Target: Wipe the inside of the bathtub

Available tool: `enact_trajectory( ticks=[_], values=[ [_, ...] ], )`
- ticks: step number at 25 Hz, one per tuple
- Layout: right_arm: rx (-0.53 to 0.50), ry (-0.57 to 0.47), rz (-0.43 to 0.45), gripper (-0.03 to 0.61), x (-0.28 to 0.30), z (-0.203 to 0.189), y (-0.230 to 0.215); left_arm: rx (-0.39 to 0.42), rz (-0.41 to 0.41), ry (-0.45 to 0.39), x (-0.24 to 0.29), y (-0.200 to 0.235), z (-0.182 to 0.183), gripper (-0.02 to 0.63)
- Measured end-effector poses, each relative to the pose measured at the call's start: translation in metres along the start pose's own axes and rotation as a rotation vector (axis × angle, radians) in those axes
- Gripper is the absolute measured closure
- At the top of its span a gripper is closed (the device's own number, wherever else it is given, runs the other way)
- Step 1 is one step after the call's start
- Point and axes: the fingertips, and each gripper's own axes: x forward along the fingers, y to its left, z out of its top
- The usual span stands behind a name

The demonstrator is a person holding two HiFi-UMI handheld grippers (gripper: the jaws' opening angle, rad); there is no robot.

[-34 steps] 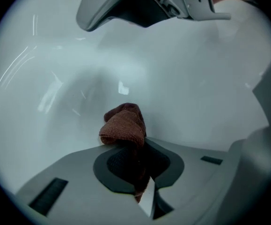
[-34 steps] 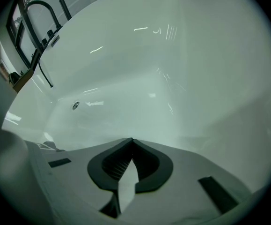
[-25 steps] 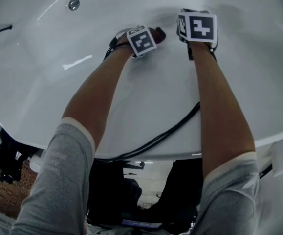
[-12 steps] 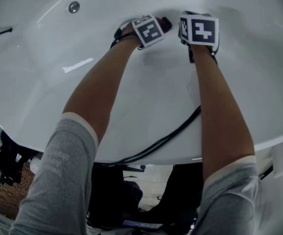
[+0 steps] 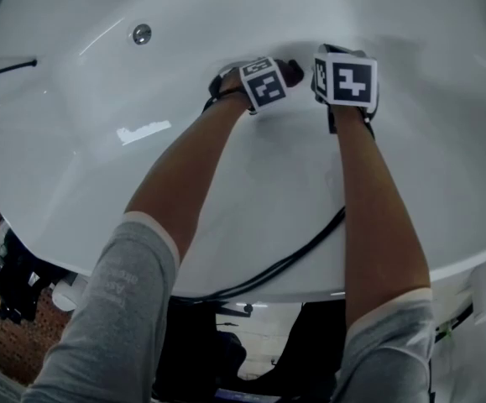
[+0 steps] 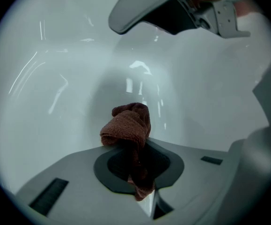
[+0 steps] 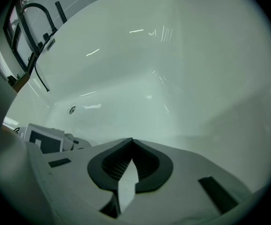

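Note:
The white bathtub (image 5: 100,183) fills the head view, and both arms reach down into it. My left gripper (image 6: 131,142) is shut on a brown cloth (image 6: 127,123), whose bunched end presses against the tub's inner wall. In the head view the cloth (image 5: 291,68) shows as a dark patch just beyond the left marker cube (image 5: 263,82). My right gripper (image 7: 132,145) is close beside it on the right, jaws closed tip to tip with nothing between them. Its marker cube (image 5: 345,79) hides its jaws in the head view.
A round metal overflow fitting (image 5: 142,34) sits on the tub wall to the left. Black cables (image 5: 284,263) trail over the near tub rim. A dark faucet (image 7: 32,13) stands at the tub's far end. The right gripper's body (image 6: 172,8) hangs above the cloth.
The left gripper has slid the cloth a little along the tub wall, away from the overflow fitting and closer to the right gripper. The right gripper has hardly moved.

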Motion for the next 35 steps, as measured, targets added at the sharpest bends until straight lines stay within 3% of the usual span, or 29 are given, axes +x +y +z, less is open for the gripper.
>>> enact_trajectory(
  ticks=[9,12,17,21,35],
  values=[
    [0.032,-0.017,0.001,0.572,-0.007,0.007,-0.001,-0.002,0.216,0.039,-0.031,0.098,0.017,0.577],
    [0.041,-0.016,0.004,0.572,-0.007,0.005,-0.002,-0.027,0.287,0.015,-0.04,0.123,0.02,0.575],
    [0.049,-0.01,0.004,0.572,-0.008,0.001,-0.007,-0.032,0.346,0.011,-0.051,0.145,0.017,0.575],
    [0.054,0.0,0.004,0.572,-0.005,-0.002,-0.006,0.041,0.336,0.058,-0.051,0.139,0.004,0.577],
    [0.037,-0.029,0.033,0.572,-0.007,0.011,0.003,0.041,0.148,0.071,-0.011,0.0,-0.045,0.577]
  ],
)
